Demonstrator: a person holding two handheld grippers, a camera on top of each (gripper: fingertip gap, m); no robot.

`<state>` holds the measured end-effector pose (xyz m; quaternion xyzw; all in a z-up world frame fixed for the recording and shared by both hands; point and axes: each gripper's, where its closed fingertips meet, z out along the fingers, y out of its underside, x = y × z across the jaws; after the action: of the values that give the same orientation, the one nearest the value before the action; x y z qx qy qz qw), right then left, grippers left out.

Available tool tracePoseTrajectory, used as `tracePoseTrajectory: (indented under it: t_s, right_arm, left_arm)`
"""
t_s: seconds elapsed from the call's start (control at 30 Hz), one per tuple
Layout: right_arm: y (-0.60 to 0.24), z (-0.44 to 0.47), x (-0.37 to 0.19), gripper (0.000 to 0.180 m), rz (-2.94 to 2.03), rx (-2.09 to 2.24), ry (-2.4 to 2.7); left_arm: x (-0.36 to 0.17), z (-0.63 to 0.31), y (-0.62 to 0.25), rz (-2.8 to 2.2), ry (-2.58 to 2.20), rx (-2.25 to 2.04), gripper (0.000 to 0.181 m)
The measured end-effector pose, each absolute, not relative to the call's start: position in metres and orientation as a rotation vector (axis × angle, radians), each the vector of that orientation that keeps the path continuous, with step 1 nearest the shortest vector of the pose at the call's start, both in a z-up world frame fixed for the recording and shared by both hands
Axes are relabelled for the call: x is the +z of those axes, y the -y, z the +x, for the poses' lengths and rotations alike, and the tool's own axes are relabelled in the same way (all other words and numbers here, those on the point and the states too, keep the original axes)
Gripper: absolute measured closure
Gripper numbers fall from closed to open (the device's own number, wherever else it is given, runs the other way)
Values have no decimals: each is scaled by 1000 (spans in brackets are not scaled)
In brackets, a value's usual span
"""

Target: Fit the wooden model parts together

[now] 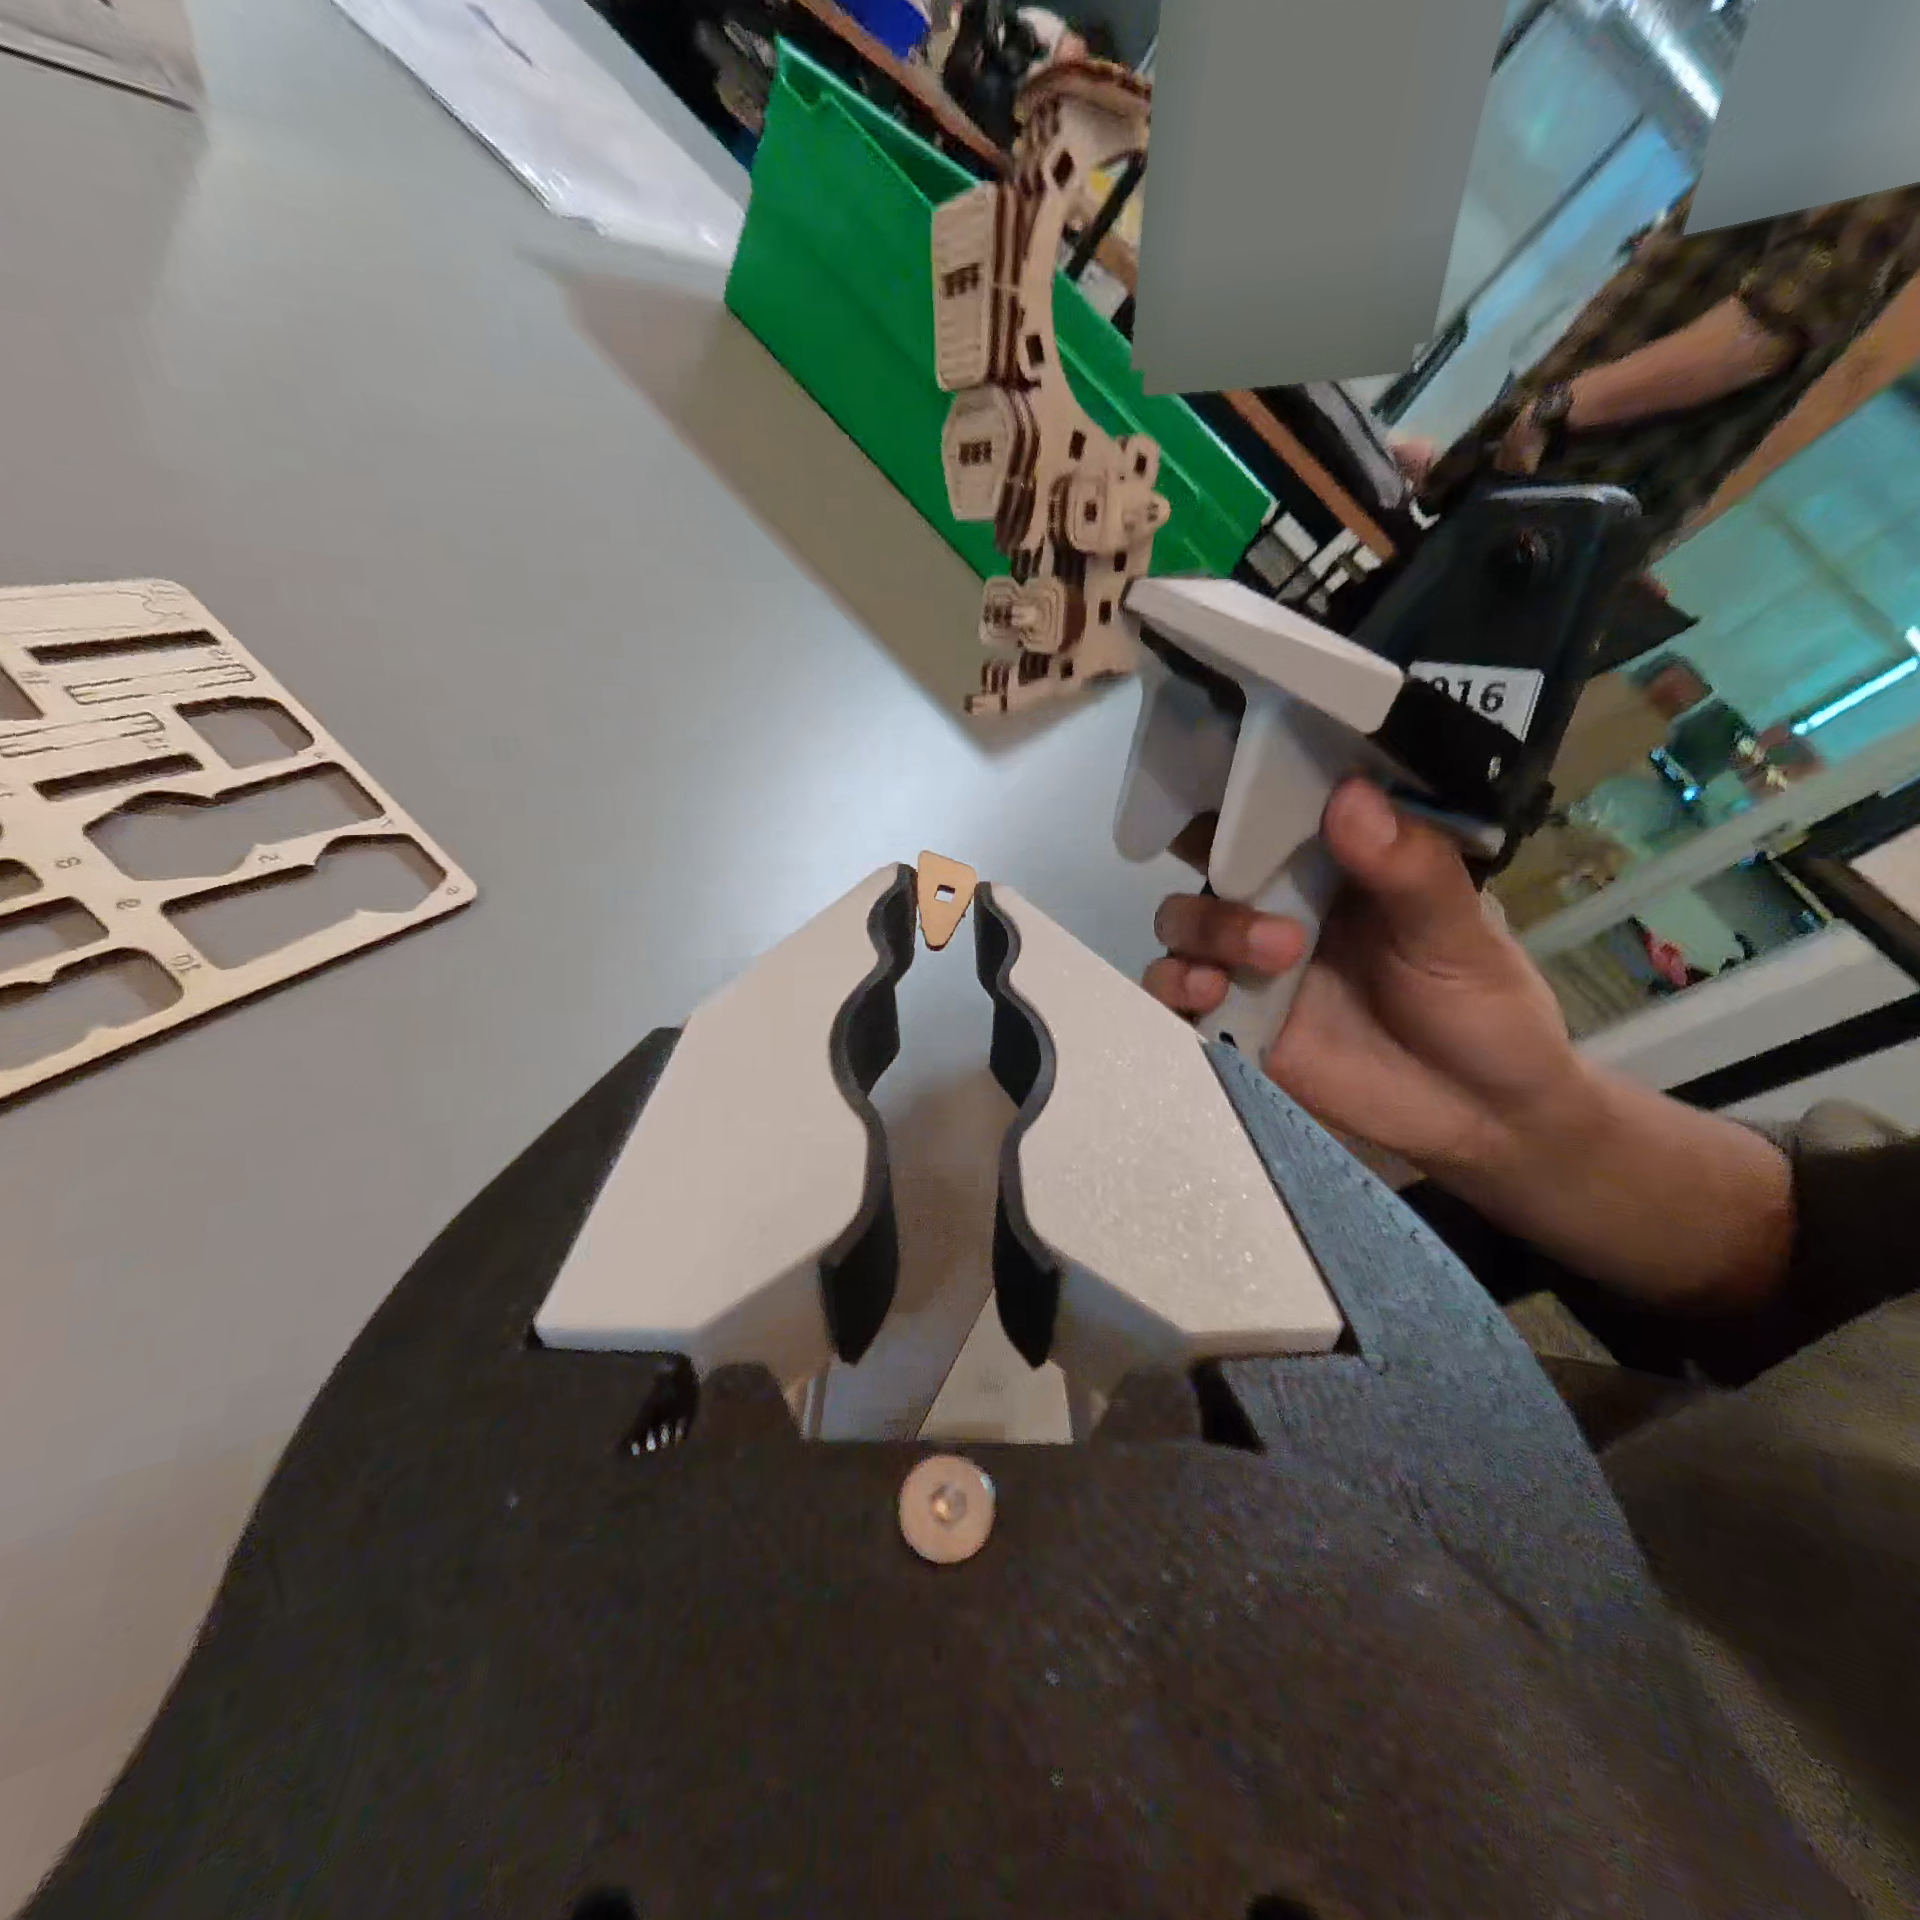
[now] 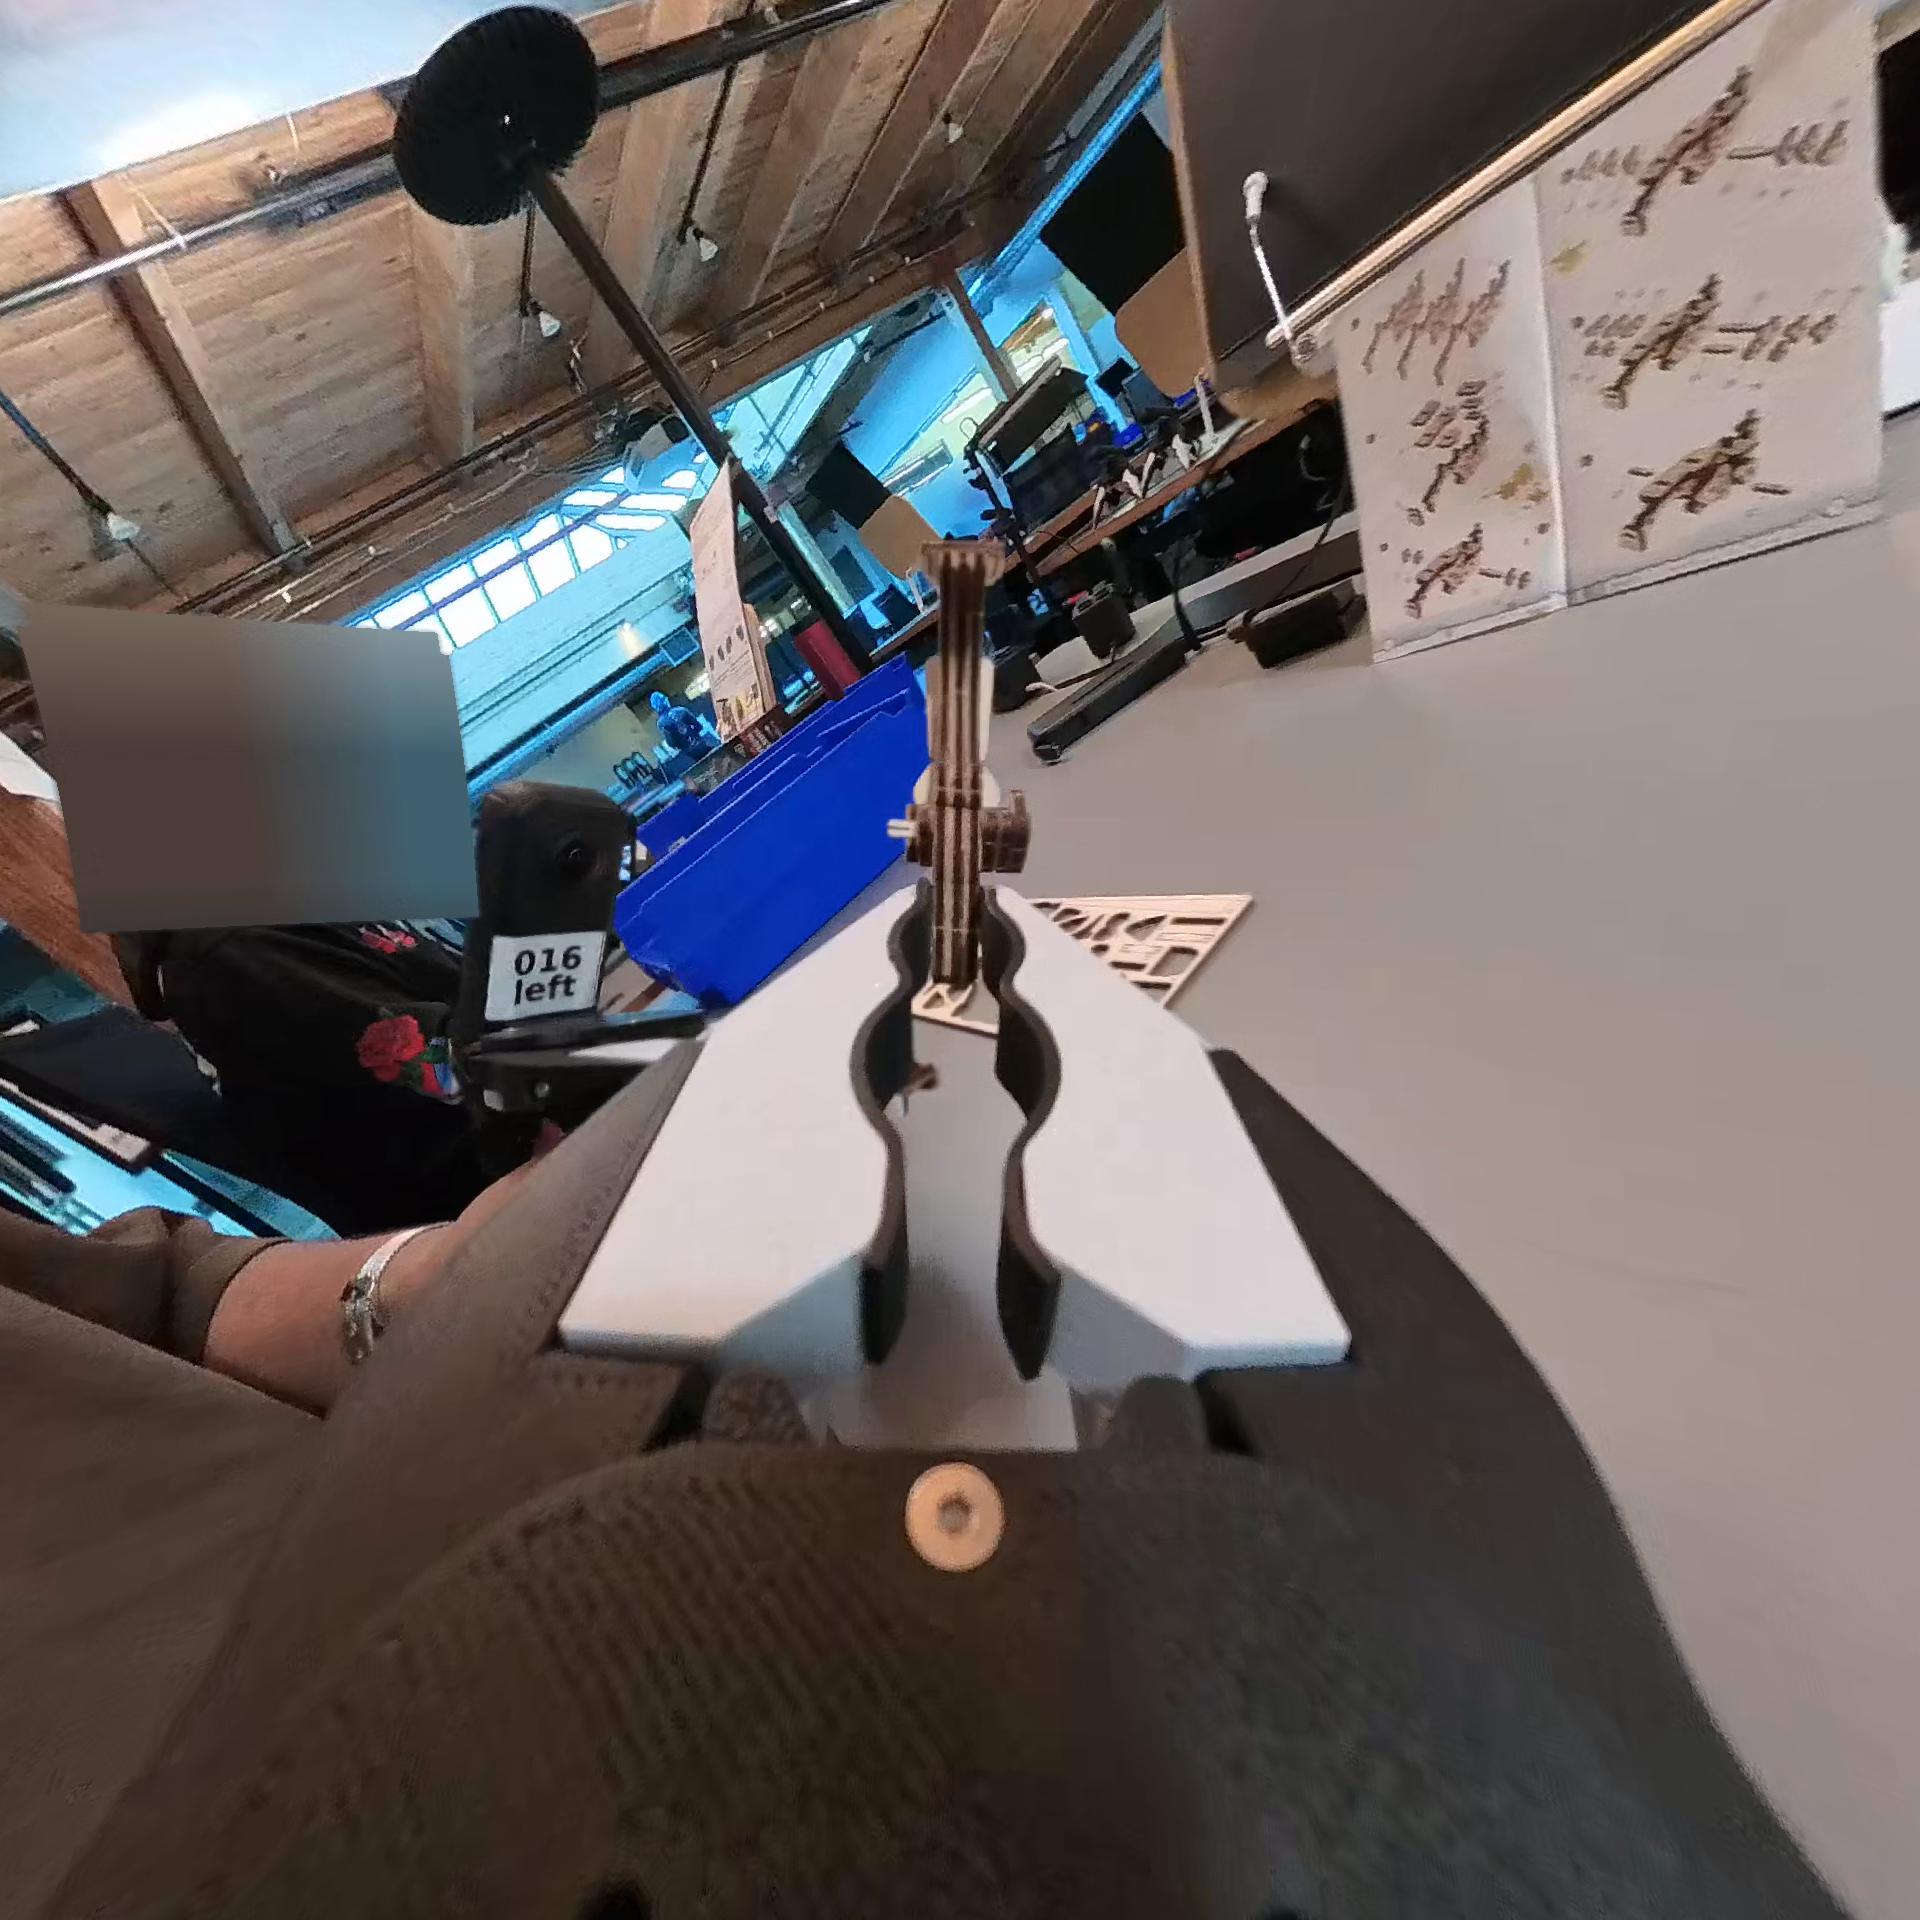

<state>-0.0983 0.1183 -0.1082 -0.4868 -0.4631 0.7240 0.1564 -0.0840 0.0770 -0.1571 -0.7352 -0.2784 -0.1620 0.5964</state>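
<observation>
Left of the wooden model [image 1: 1049,416]: punched-out parts sheet [image 1: 208,821] lay flat on the table [image 1: 520,468]. Below it, left gripper [image 1: 948,902] pinched a small wedge-shaped piece [image 1: 943,896]. Right gripper [image 2: 954,940] clamped the model's base, holding it upright. Thin, light plywood; probably brittle, so grip flat faces.

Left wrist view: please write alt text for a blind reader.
The left gripper pinches a small wooden piece at its fingertips, while the right gripper holds the wooden model above a grey table.
</observation>
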Motion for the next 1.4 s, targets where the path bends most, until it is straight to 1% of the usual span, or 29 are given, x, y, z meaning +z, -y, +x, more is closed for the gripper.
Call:
tracePoseTrajectory:
  t_s: [0.07, 0.2, 0.33, 0.6, 0.97, 1.4]
  right_arm:
    - [-124, -99, -110, 173, -1417, 2086, 1301]
    - [-128, -101, -112, 173, -1436, 2103, 1287]
    - [-127, -101, -115, 173, -1464, 2140, 1272]
    - [-130, -102, -117, 173, -1493, 2170, 1253]
    - [-129, -102, -117, 173, -1502, 2192, 1241]
    - [-130, -102, -118, 173, -1515, 2209, 1227]
  left_arm:
    - [-163, -78, -80, -1771, 610, -361, 173]
    - [-199, -58, -82, -2036, 480, -303, 172]
    - [-206, -60, -85, -2067, 493, -273, 172]
    - [-204, -66, -85, -2049, 502, -271, 172]
    - [-182, -75, -83, -1899, 541, -323, 172]
    - [-183, -70, -85, -1907, 528, -337, 172]
